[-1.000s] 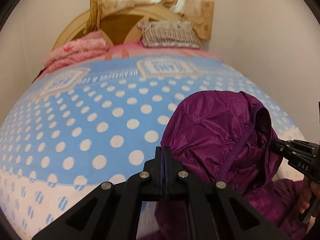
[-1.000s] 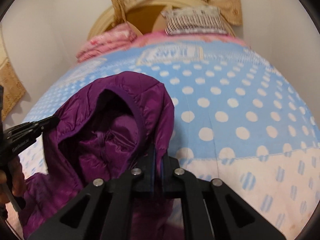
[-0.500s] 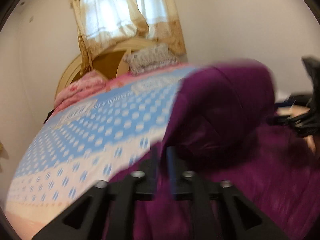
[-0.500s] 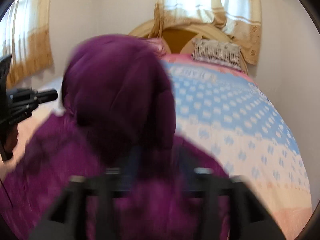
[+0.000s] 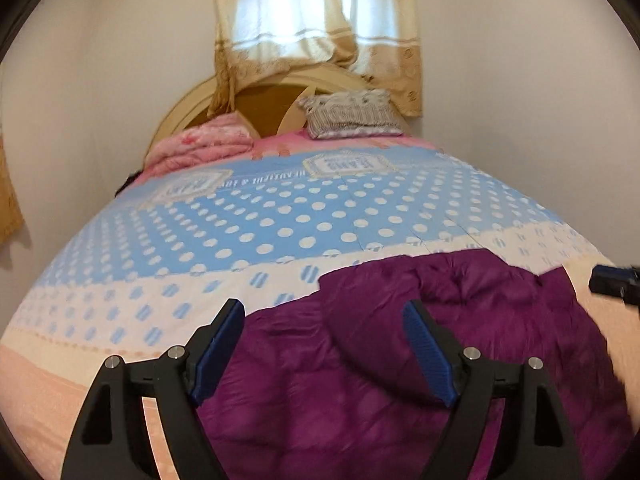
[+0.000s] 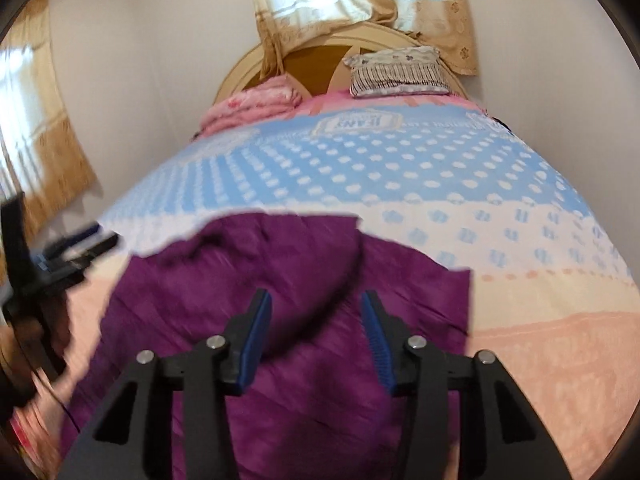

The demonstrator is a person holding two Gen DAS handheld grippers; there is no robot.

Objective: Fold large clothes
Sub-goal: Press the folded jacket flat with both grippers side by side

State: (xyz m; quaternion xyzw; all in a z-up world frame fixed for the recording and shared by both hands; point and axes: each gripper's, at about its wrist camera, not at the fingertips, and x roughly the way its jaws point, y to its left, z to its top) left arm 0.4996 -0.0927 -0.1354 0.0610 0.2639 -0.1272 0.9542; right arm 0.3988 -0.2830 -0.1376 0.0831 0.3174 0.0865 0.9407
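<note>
**Left wrist view: hood folded down, both grippers letting go over the jacket**

Left wrist view: left gripper [image 5: 324, 356] hovering with jaws spreading wide, nothing pinched between the blue pads [image 5: 430, 356], only fabric lying below them. Right gripper [image 6: 316, 340] hanging over the same garment, jaws part-way apart and narrowing, again gripping nothing; pads clear of the cloth as far as the blur allows telling.

Lying beneath both: the purple jacket [image 5: 360, 392], spread at the near end of the bed [image 5: 120, 320], its hood [image 5: 400, 300] turned down onto the body, probably to make a flatter, squarer shape before further folds. Resting loosely, puffed and wrinkled, so likely needing pressing or smoothing.

Reaching outward: the polka-dot bedspread [image 6: 400, 168] stretching toward the headboard [image 5: 272, 100], serving as a broad flat surface for the folding. Sitting well apart at the far end: a striped pillow [image 5: 352, 116] and a pink blanket [image 5: 200, 144], out of the working area. Hanging behind: curtains [image 5: 320, 20].
</note>
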